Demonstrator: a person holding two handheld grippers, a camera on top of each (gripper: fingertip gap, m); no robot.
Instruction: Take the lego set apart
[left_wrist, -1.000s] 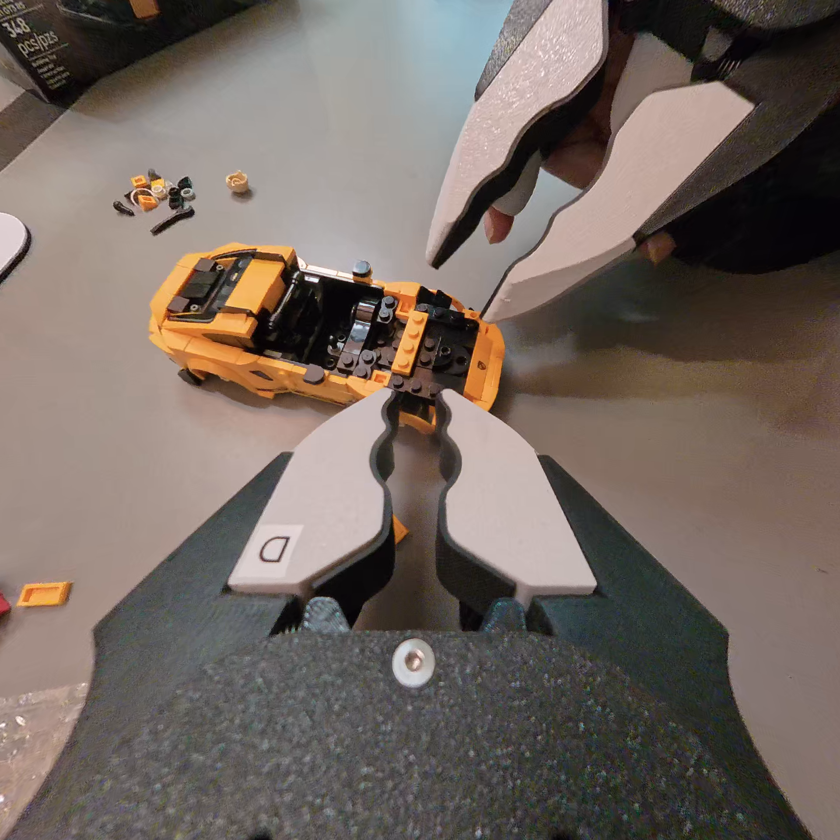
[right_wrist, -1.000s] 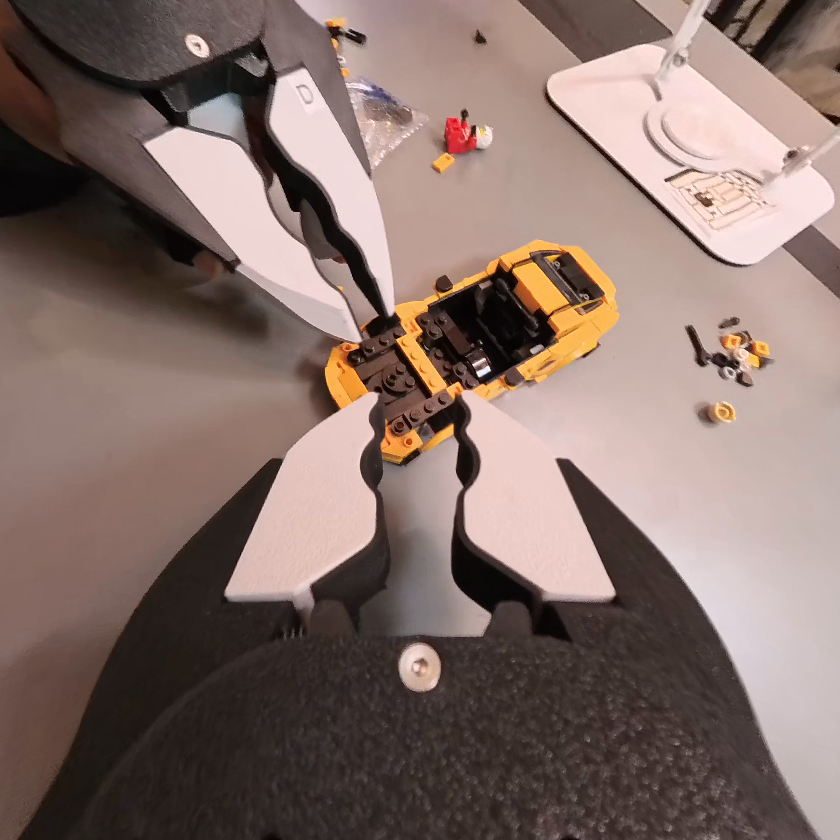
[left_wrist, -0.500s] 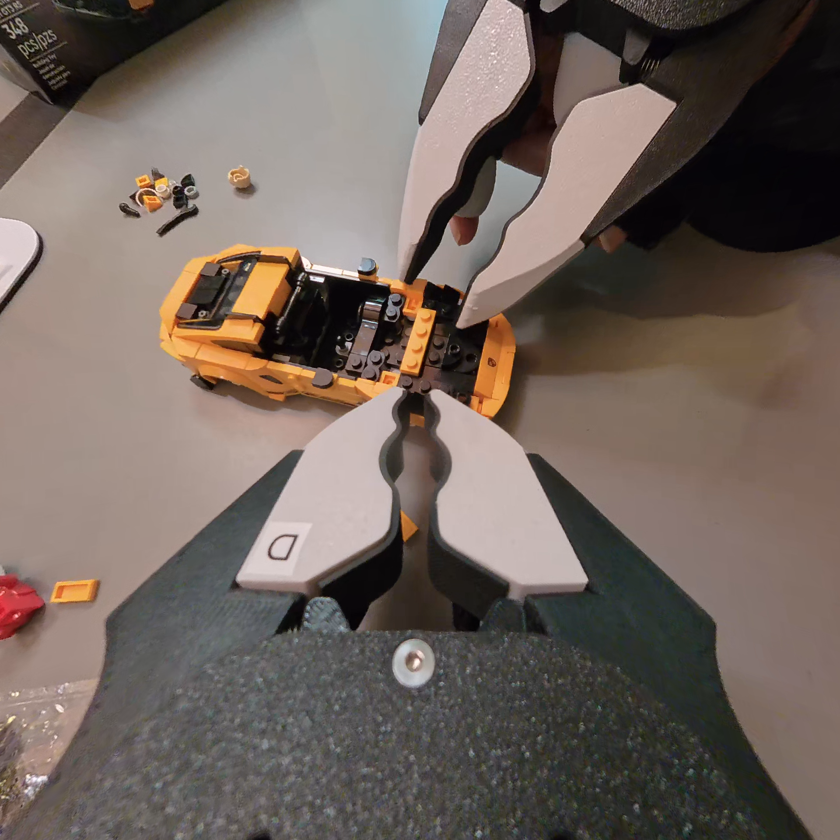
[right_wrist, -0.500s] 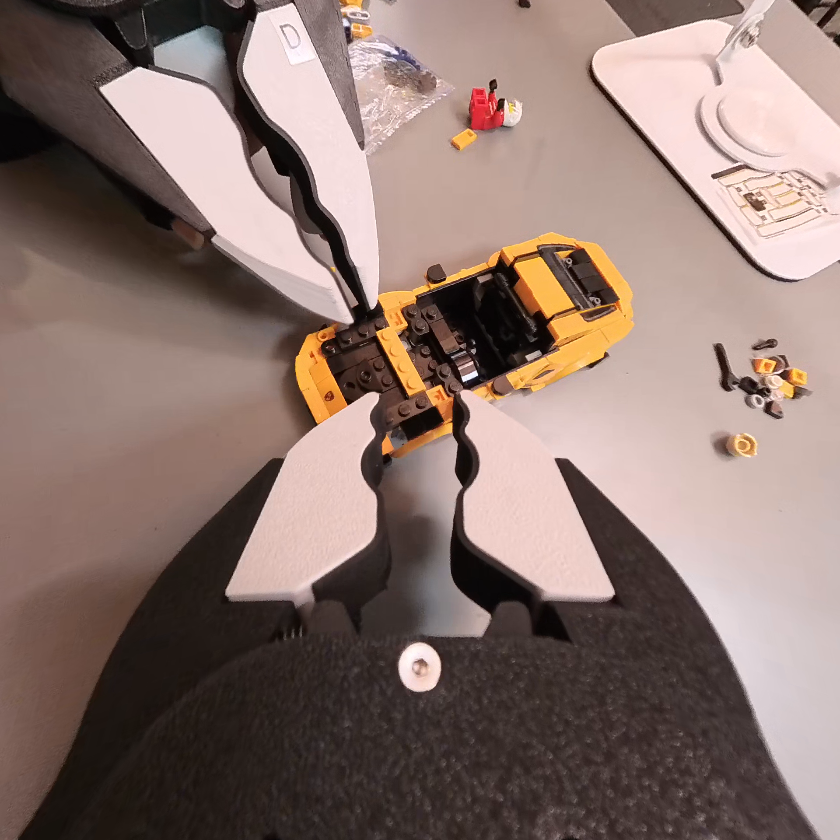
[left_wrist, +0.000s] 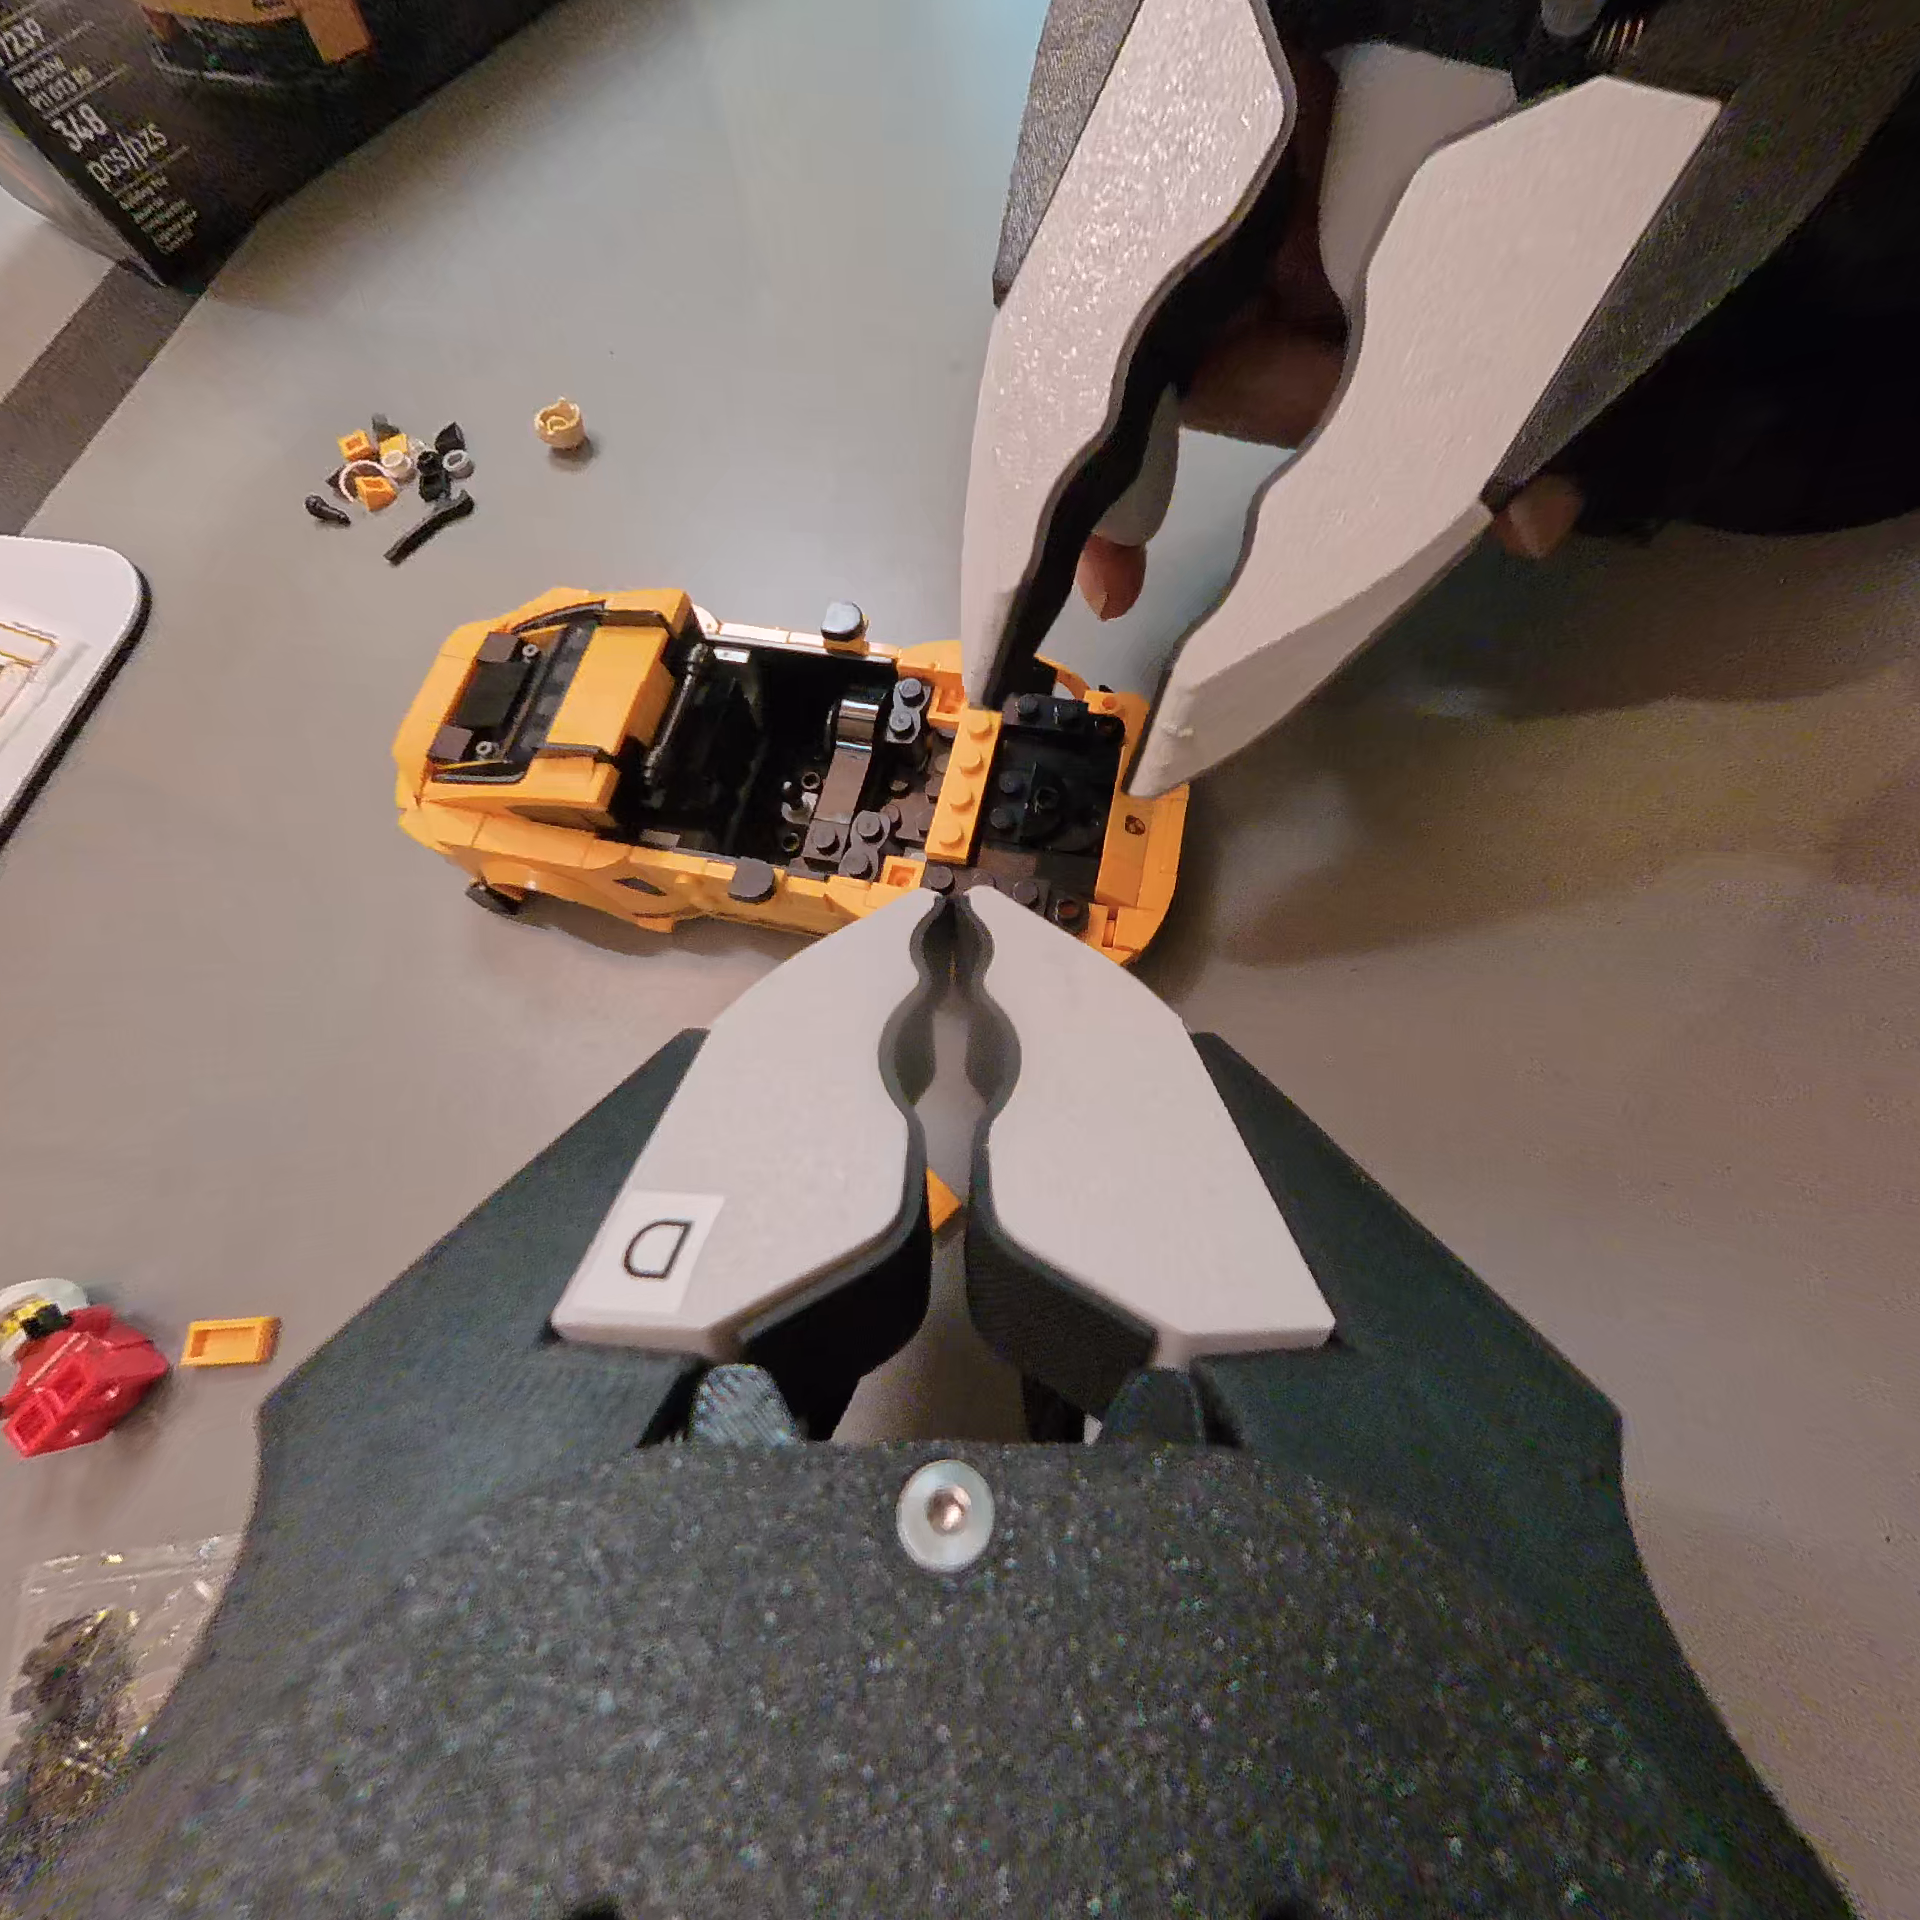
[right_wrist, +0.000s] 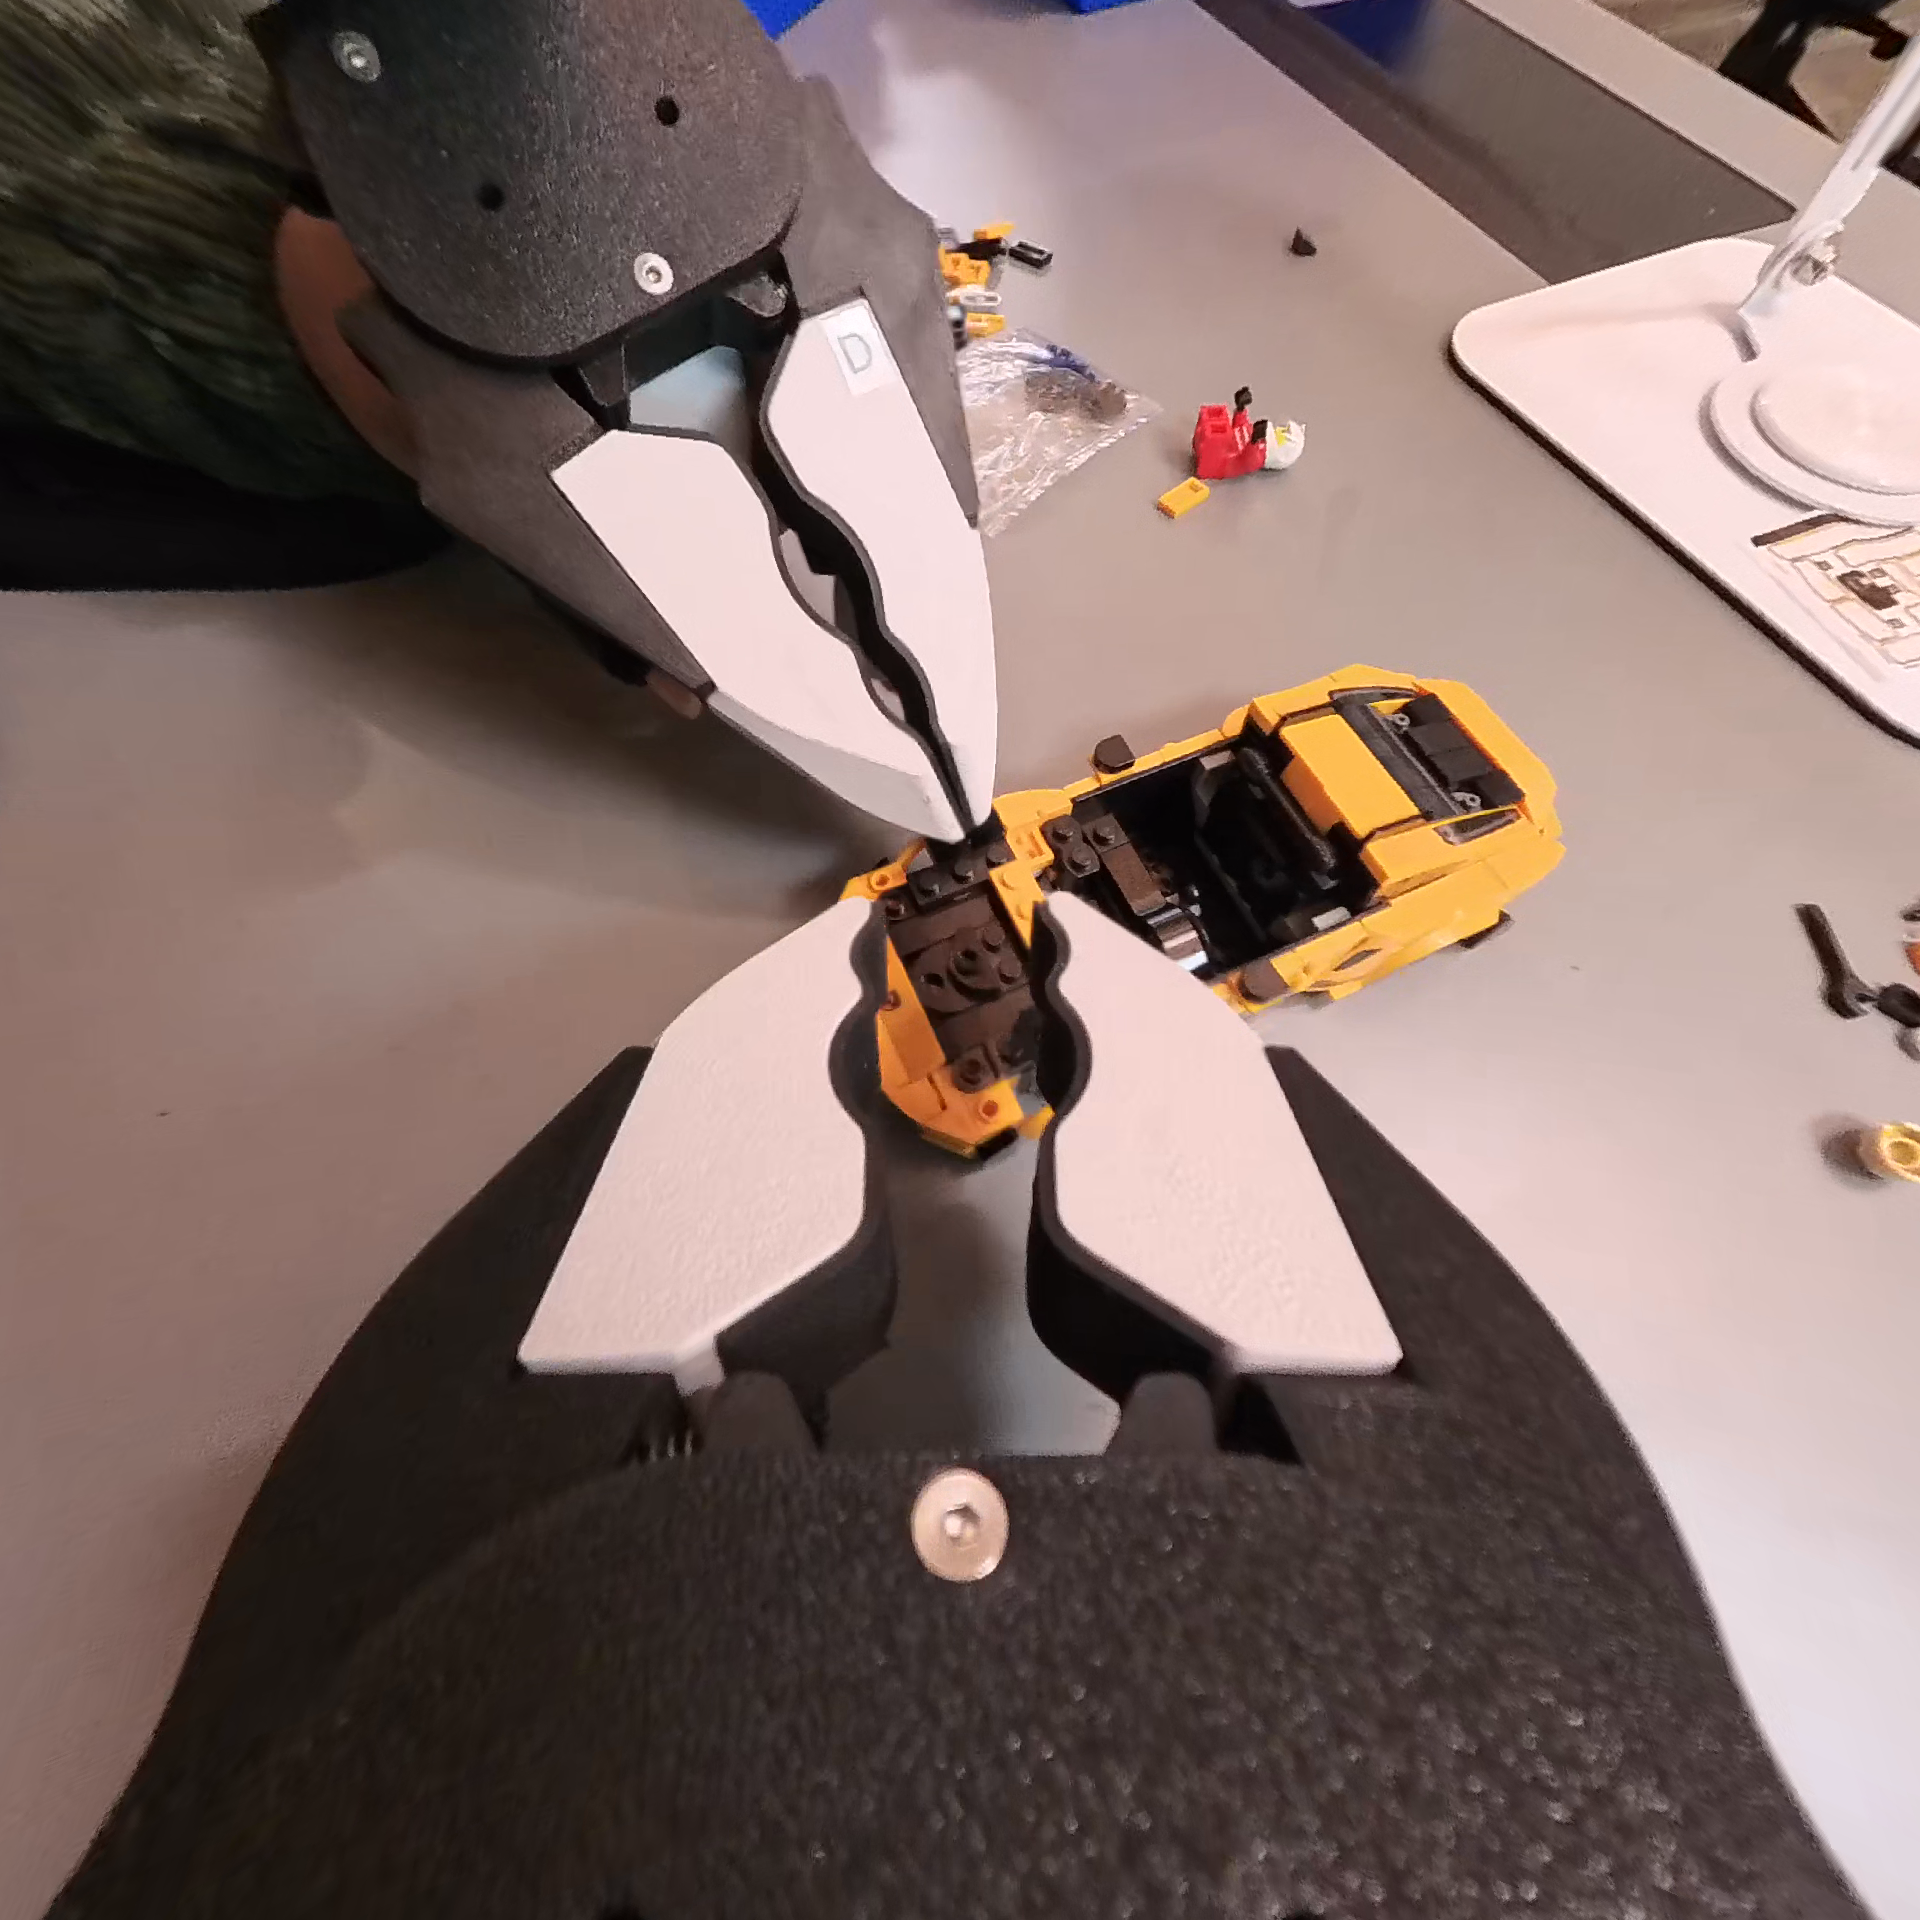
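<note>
An orange and black lego car (left_wrist: 561, 727) with its roof off stands on the grey table; it also shows in the right wrist view (right_wrist: 1340, 769). My left gripper (left_wrist: 949, 906) is shut on the thin black edge of the car's side near its front; the right wrist view shows it (right_wrist: 966, 826) pinching there. My right gripper (right_wrist: 956, 920) is open, with its jaws down on either side of the car's black studded front section. In the left wrist view it (left_wrist: 1070, 738) comes in from the upper right.
A pile of small loose parts (left_wrist: 400, 473) and a tan round piece (left_wrist: 561, 426) lie beyond the car. A red figure piece (left_wrist: 73, 1371), an orange tile (left_wrist: 229, 1340) and a plastic bag (left_wrist: 83, 1662) lie left. A white stand base (right_wrist: 1662, 436) and a dark box (left_wrist: 156, 125) border the area. Both grippers' tips are close together, under 4 cm apart.
My left gripper has closed onto the car's side edge. My right gripper has come down from above and now straddles the car's front, at the same opening.
</note>
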